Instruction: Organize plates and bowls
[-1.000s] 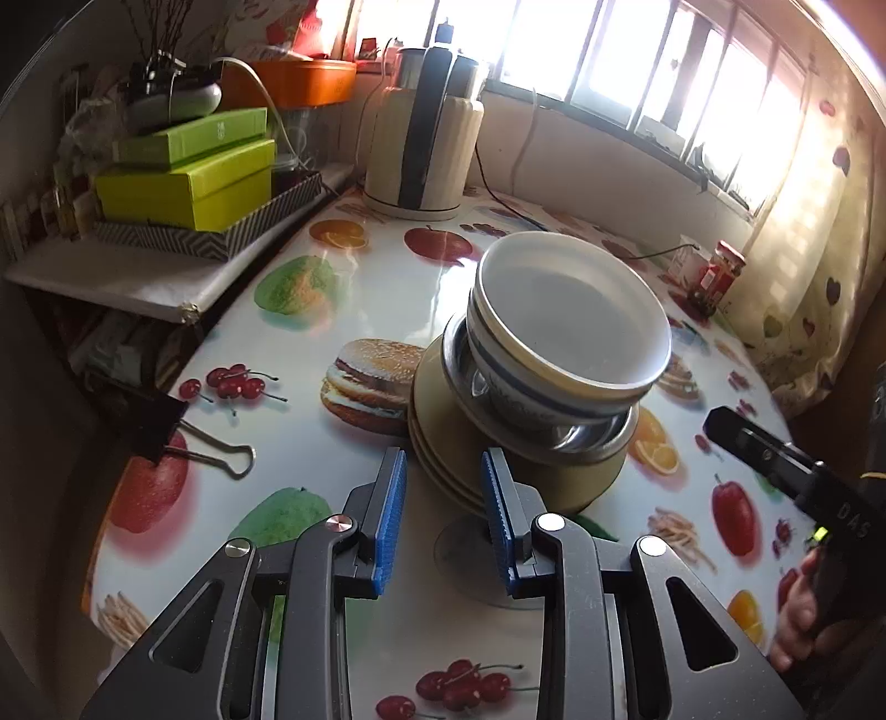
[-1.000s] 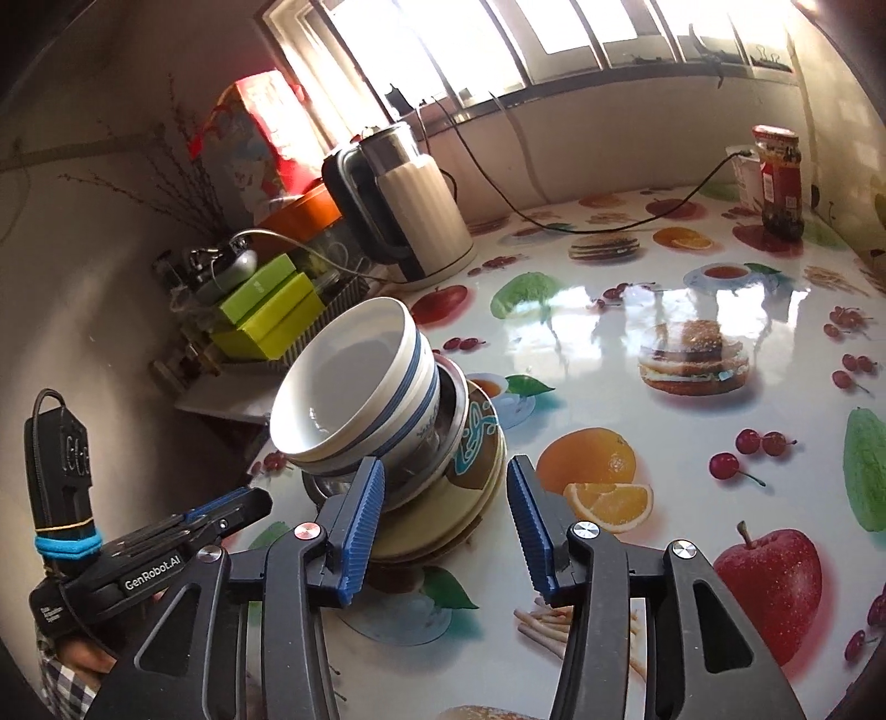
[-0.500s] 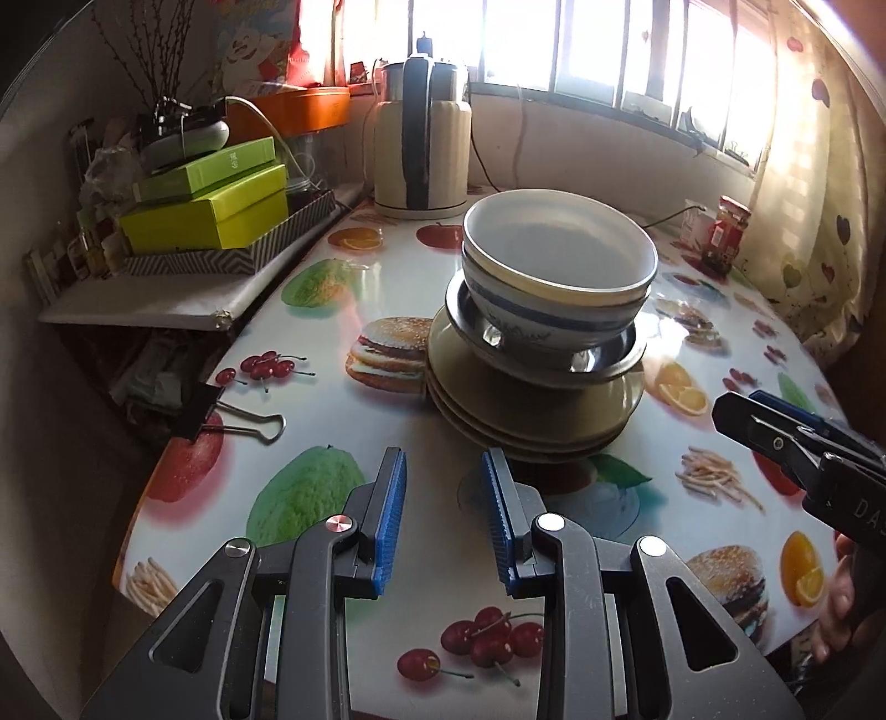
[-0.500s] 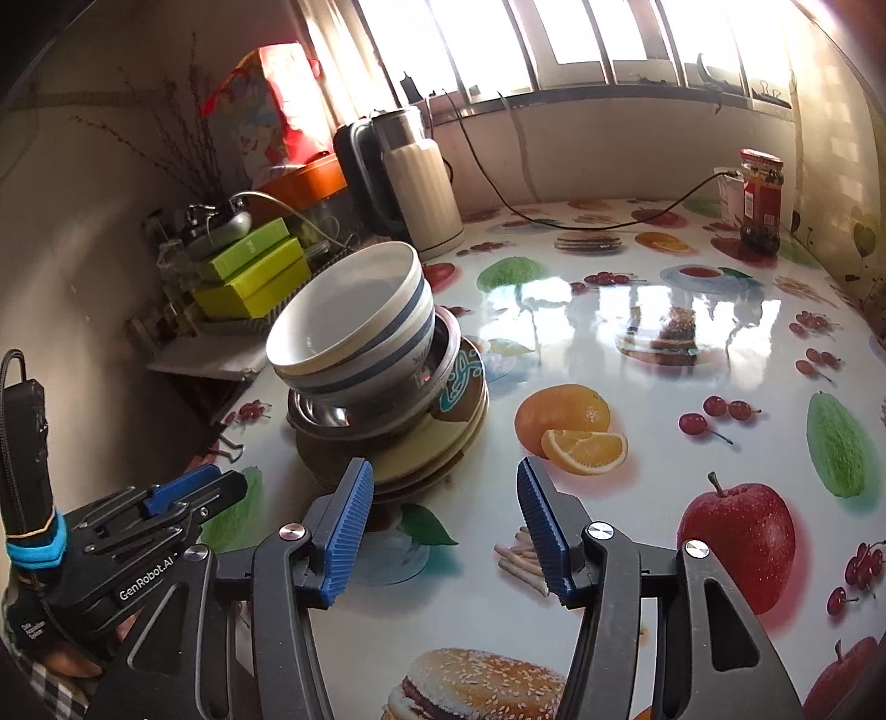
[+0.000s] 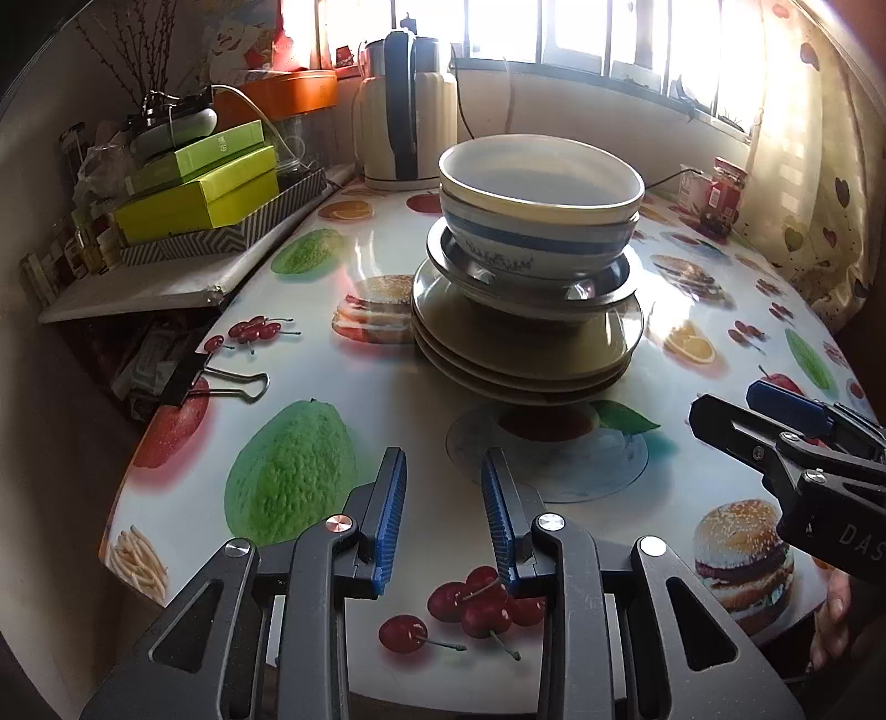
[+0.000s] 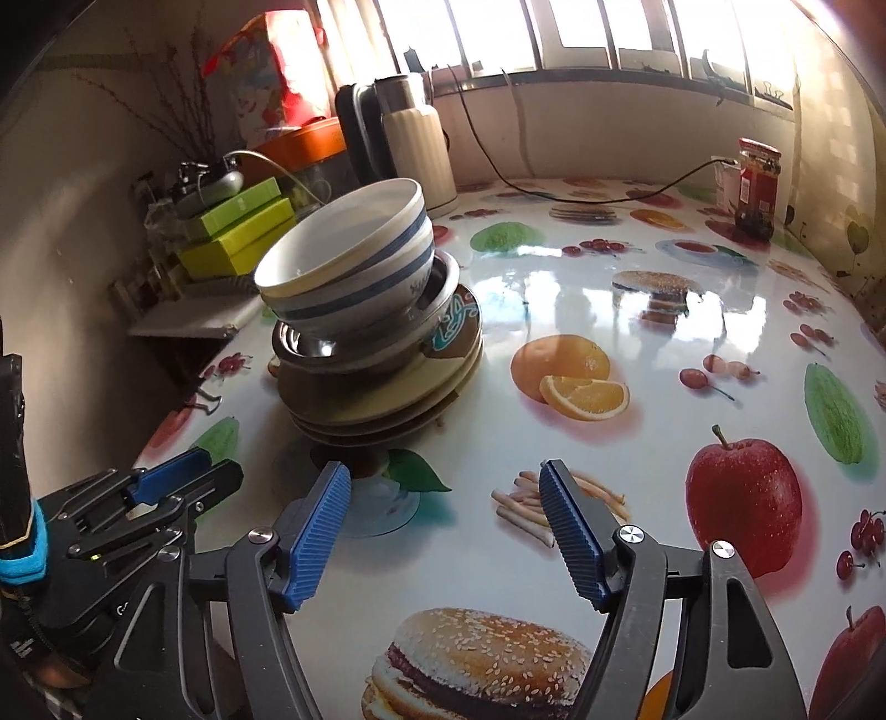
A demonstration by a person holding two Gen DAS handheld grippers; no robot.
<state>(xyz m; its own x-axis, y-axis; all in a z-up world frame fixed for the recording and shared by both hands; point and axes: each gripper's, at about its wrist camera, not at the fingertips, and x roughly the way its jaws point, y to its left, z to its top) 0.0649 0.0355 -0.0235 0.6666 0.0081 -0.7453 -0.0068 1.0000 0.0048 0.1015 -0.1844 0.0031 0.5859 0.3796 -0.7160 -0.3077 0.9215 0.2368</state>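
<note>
Blue-banded white ceramic bowls (image 5: 540, 221) nested atop steel dish and tan plates (image 5: 526, 343) mid-bench (image 5: 387, 421): heavy, glossy, breakable, best pinched at rim; left gripper (image 5: 443, 520) and right gripper (image 6: 446, 531) both parted, empty.

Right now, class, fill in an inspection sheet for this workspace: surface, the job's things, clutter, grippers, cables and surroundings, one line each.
Surface: table under a glossy cloth printed with fruit and burgers.
Job's things: one stack; white bowl nested in a blue-striped bowl, on a steel dish, on plates. In the right wrist view the bowls tilt.
Clutter: binder clip at the table edge; red-lidded jar; green boxes on a side shelf.
Grippers: left gripper and right gripper both open, empty, short of the stack.
Cables: black cord running behind the kettle.
Surroundings: bright window, curtain at one side.
</note>
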